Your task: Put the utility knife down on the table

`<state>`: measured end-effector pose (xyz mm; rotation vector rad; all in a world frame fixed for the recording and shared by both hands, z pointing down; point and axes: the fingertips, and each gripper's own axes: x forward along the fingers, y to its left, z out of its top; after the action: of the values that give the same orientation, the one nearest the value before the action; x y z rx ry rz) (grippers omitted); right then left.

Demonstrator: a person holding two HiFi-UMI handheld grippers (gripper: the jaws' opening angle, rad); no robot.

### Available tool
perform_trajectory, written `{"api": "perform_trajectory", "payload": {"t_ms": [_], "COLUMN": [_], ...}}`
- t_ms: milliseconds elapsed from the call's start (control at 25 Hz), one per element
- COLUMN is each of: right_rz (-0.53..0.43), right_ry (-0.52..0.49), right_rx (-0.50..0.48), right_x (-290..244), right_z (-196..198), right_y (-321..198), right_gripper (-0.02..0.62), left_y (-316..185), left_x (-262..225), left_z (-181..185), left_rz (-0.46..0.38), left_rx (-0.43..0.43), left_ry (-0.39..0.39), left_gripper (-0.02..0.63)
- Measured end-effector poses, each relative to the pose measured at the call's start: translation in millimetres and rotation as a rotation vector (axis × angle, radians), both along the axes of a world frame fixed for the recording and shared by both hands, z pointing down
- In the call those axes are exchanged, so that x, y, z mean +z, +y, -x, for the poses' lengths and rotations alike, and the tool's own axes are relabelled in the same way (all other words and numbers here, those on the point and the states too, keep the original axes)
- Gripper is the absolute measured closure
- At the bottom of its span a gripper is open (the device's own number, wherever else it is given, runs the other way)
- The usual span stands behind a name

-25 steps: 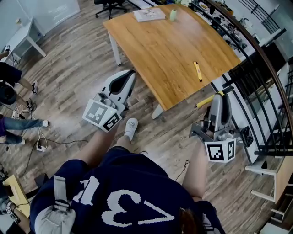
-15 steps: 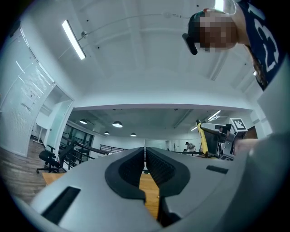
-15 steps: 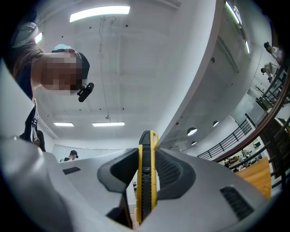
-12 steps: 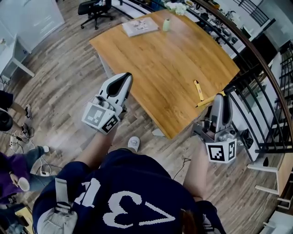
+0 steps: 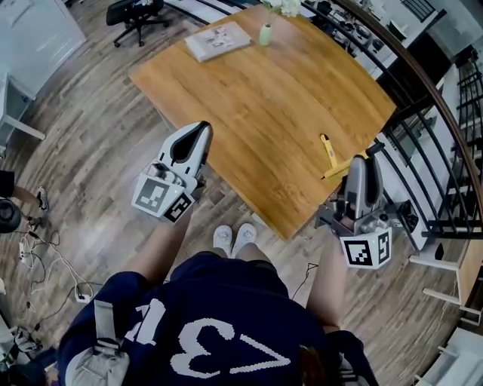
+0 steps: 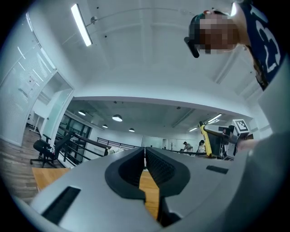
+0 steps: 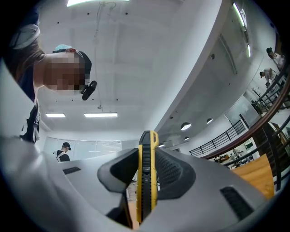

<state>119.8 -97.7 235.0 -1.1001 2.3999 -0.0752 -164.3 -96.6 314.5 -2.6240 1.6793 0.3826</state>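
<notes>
The right gripper (image 7: 146, 156) clamps a yellow utility knife (image 7: 147, 190) just off the wooden table's (image 5: 249, 90) near right edge, seemingly ready to set down. The left gripper (image 6: 145, 158), jaws together and empty, hovers near left.

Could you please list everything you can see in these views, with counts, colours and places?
Rectangular wooden table: one, light brown, ahead of the person.
Held yellow-and-black utility knife: one, clamped in the right gripper.
Loose yellow tool, seemingly another knife: one, on the table near its right edge.
Flat magazine: one, whitish, at the table's far end.
Small vase: one, pale green, beside the magazine.
Wheeled office chair: one, black, on the floor beyond the table.
Metal railing: one, dark, along the right.
Shoes: two, white, by the table's near corner.
Left gripper: one, grey-white, jaws shut, empty.
Right gripper: one, grey-white, gripping the knife.
</notes>
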Motion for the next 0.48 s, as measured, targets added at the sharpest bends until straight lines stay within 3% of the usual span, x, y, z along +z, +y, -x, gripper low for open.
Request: {"api": "perform_trajectory", "payload": {"t_ms": [480], "right_rz": [-0.058], "right_ry": [-0.029], "right_rx": [-0.074], "right_x": [-22], "right_z": [-31], "right_y": [-59], "right_gripper": [0.469], "left_y": [-48], "left_x": [-21], "left_z": [-28], "left_rz": [-0.049], "left_rx": [-0.016], "left_ry": [0.035], "left_gripper": [0.583]}}
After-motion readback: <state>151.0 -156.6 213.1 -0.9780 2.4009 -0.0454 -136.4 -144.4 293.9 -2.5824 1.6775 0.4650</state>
